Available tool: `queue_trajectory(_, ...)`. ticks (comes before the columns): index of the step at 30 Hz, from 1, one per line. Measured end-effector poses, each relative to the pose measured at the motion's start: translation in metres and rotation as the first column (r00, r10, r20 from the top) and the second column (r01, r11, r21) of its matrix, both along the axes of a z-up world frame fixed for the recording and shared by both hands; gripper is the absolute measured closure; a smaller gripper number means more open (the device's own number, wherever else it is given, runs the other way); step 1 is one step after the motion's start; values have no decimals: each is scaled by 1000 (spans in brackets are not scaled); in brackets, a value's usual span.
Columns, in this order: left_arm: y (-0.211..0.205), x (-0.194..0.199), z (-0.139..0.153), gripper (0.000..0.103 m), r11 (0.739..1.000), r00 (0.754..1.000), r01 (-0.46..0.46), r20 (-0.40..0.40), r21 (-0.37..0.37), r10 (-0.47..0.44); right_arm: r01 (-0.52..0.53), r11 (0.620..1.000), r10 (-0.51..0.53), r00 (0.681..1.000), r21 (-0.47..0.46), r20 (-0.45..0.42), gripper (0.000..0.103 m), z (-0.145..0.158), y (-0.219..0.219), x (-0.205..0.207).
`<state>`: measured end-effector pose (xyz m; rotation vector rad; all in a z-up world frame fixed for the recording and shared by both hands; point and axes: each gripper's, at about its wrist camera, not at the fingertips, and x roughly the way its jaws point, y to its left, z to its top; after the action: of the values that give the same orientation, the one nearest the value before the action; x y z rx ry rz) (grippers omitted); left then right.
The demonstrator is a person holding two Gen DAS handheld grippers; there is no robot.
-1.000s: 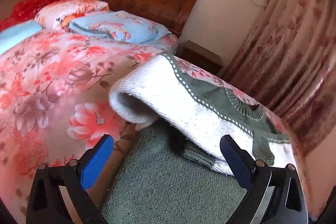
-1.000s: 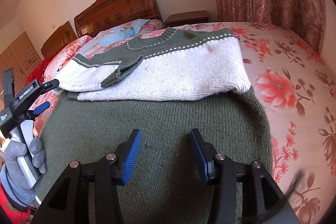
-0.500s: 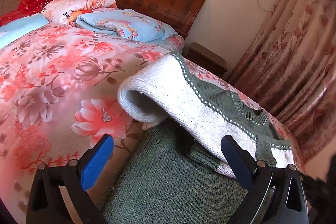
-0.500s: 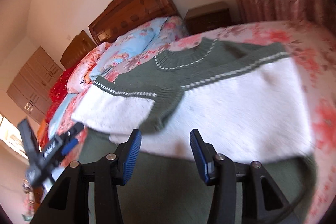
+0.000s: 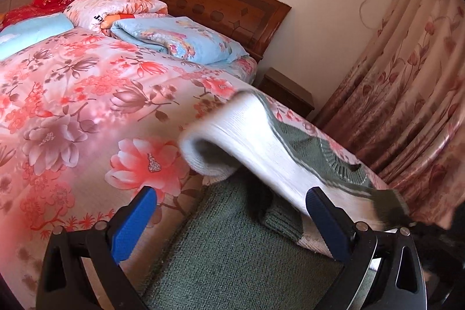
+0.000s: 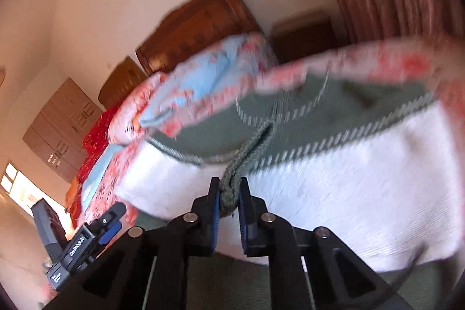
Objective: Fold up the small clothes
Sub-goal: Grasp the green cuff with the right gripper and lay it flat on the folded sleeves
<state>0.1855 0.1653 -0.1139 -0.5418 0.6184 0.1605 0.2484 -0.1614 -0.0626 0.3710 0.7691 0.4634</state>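
Sweater point(image 6: 334, 193) in white and green knit lies on the flowered bedspread point(image 5: 72, 106), filling the centre and right of the right wrist view; its lower part rests on a dark green knit cloth point(image 5: 232, 252) at the bottom of both views. The right claw point(image 6: 229, 199), bottom centre of its frame, has just been closing and now pinches the green sleeve cuff point(image 6: 229, 193) of the sweater between its blue pads. That frame is blurred.

In the left wrist view the left claw point(image 5: 232, 220) stands spread wide at the bottom, its blue pads apart over the green cloth with nothing gripped. The sweater's rolled white edge sits just above it, centre right. Folded blue and pink bedding point(image 5: 180, 39) lies at upper left before the wooden headboard point(image 5: 221, 7); flowered curtains point(image 5: 407, 92) hang at the right.
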Motion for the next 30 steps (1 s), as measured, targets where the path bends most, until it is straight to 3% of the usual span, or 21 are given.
queue_trajectory(2, 2, -1, 0, 0, 1000, 1000, -10, 4, -8, 10, 28, 1000, -28, 997, 0, 75, 92, 20, -17, -6)
queue_trajectory(4, 3, 0, -1, 0, 1000, 1000, -11, -1, -13, 11, 55, 998, -54, 994, -1, 95, 92, 30, -34, -6)
queue_trajectory(8, 4, 0, -2, 0, 1000, 1000, -16, -5, -19, 16, 129, 991, -127, 990, -25, 53, 92, 19, -65, -4)
queue_trajectory(14, 8, 1, -5, 0, 999, 999, -29, -18, -38, 28, 191, 980, -195, 977, -53, -84, 92, -34, -86, -4)
queue_trajectory(20, 9, 1, -7, 0, 998, 999, -33, -25, -49, 32, 217, 975, -216, 976, -42, 18, 92, -10, -89, -17)
queue_trajectory(24, 10, 2, -8, 0, 998, 999, -34, -31, -55, 33, 206, 968, -214, 976, -146, -36, 92, -24, -82, -10)
queue_trajectory(26, 11, 2, -8, 0, 997, 999, -37, -32, -60, 35, 228, 964, -242, 966, -139, -95, 91, -40, -88, -9)
queue_trajectory(28, 11, 2, -9, 0, 997, 999, -37, -35, -65, 35, 242, 962, -254, 963, -131, -90, 87, -34, -92, -11)
queue_trajectory(30, 11, 3, -9, 0, 997, 999, -36, -39, -66, 34, 279, 942, -295, 954, -184, -61, 86, -22, -89, -15)
